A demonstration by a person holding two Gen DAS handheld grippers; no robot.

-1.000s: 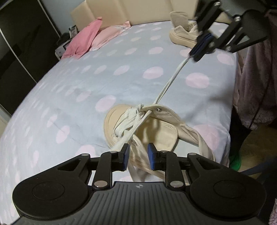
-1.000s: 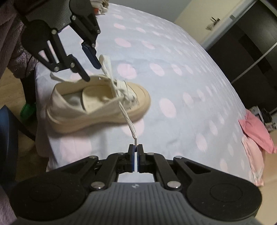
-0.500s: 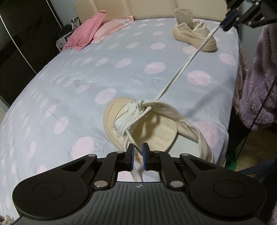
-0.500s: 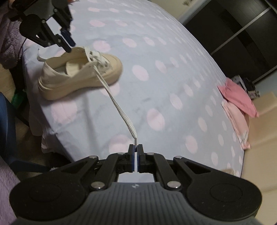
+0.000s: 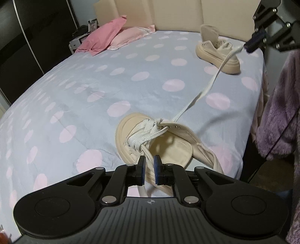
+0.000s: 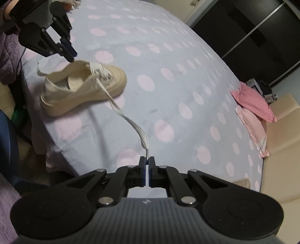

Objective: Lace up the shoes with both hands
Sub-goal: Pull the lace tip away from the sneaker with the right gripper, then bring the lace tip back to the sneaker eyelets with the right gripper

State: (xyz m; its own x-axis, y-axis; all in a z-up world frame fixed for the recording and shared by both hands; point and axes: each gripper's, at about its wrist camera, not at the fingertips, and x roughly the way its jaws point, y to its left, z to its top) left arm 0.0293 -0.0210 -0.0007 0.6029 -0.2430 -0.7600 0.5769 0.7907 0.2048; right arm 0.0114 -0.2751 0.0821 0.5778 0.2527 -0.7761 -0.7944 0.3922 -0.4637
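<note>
Dim, soft indoor light, no glare. Strong fisheye bending toward every edge. The wardrobe [image 5: 28, 47] at ten o'clock is nearly black; the bedspread [image 6: 178, 84] looks slightly blurred.

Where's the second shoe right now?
In the left wrist view, the second shoe sits far right on the dotted bedspread, near the headboard.

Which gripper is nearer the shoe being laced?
Left. The left gripper sits at the shoe; the right gripper is off it, holding the lace end.
</note>
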